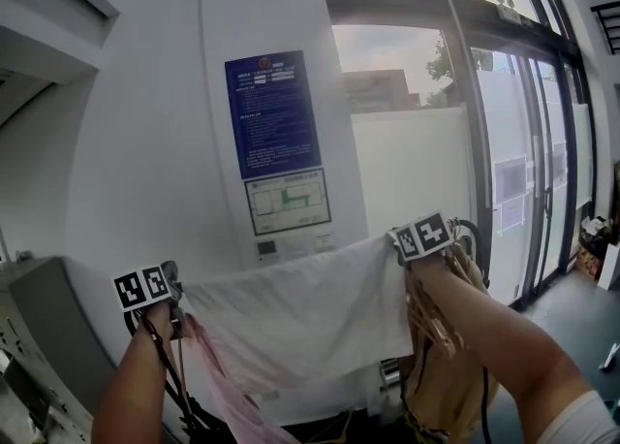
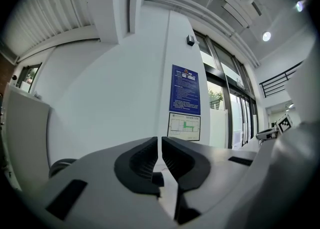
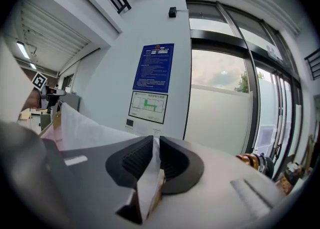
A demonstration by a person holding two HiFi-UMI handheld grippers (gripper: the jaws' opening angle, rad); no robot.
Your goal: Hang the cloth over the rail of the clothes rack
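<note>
I am looking at a broad white wall [image 1: 145, 142] that fills the left and middle of the head view. Tall glass doors [image 1: 513, 142] in dark frames run along its right side.

The cloth [image 1: 300, 316] is next in size. It is white and hangs spread in the air in front of the wall, with its top edge stretched almost straight between my two grippers. The right end sits a little higher than the left. Below that edge it sags in soft folds. I cannot pick out the rail of the clothes rack in any view.

A pink fabric [image 1: 228, 394] trails down behind the cloth's lower left part, towards the bottom of the picture.

Both bare forearms reach up from the bottom of the head view, the left forearm [image 1: 131, 394] and the right forearm [image 1: 494, 345].

On the wall above the cloth hangs a blue notice [image 1: 273, 114] with small white print. Just beneath it is a white floor plan [image 1: 287, 201] with green marks.

The left gripper [image 2: 159, 142] holds the cloth's upper left corner. Its jaws are all but together, with only a thin white strip of cloth showing between them.

The right gripper [image 3: 155, 140] holds the upper right corner. Its jaws are pinched on a standing fold of the cloth, which bunches up behind the tips.

Each gripper carries a marker cube, the left cube [image 1: 143, 289] and the right cube [image 1: 422, 236].
</note>
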